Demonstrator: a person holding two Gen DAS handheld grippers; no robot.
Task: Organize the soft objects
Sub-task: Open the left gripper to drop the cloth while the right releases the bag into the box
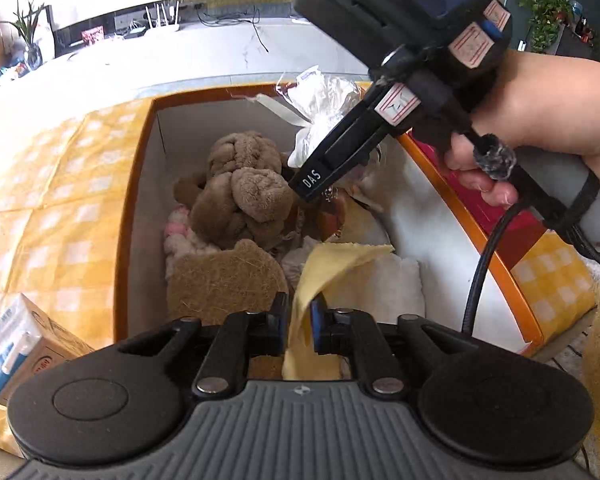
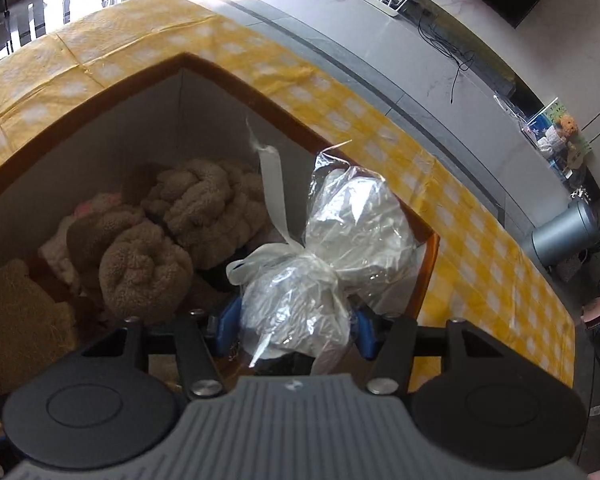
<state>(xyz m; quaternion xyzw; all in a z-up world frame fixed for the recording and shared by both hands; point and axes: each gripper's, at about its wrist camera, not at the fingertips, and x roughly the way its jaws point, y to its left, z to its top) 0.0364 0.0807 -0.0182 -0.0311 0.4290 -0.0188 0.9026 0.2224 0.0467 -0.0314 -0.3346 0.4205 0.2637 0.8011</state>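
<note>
Our left claw (image 1: 299, 322) is clamped on a yellow cloth (image 1: 332, 268), its two fingers pressed together on the fabric, which stands up between them and folds over at the top. Our right claw (image 2: 296, 326) is clamped on a clear plastic bag (image 2: 332, 248) stuffed with something white and tied with a white ribbon (image 2: 274, 196); the blue pads (image 2: 229, 322) press into the bag's lower half. In the left wrist view the right claw (image 1: 314, 178) reaches down into the box from the upper right, with the bag bunched behind its fingers.

Both claws hang over the open orange-rimmed box (image 1: 134, 184), which stands on a tabletop covered with a yellow checked cloth (image 1: 40, 208). Inside the box lie a knotted brown plush (image 1: 244, 192), a pink and white fluffy piece (image 1: 178, 232) partly buried beneath it, a flat bear-shaped fibre pad (image 1: 224, 280) and a white folded towel (image 1: 396, 284). A small blue and white carton (image 1: 16, 344) sits on the tabletop just beside the box's near left corner.

We judge the task well along: several soft things are in the box, and the cloth and the bag are the two left in hand, each over the opening. What remains, as far as we see, is to lower and release them. We cannot tell whether more soft things wait outside these views.
</note>
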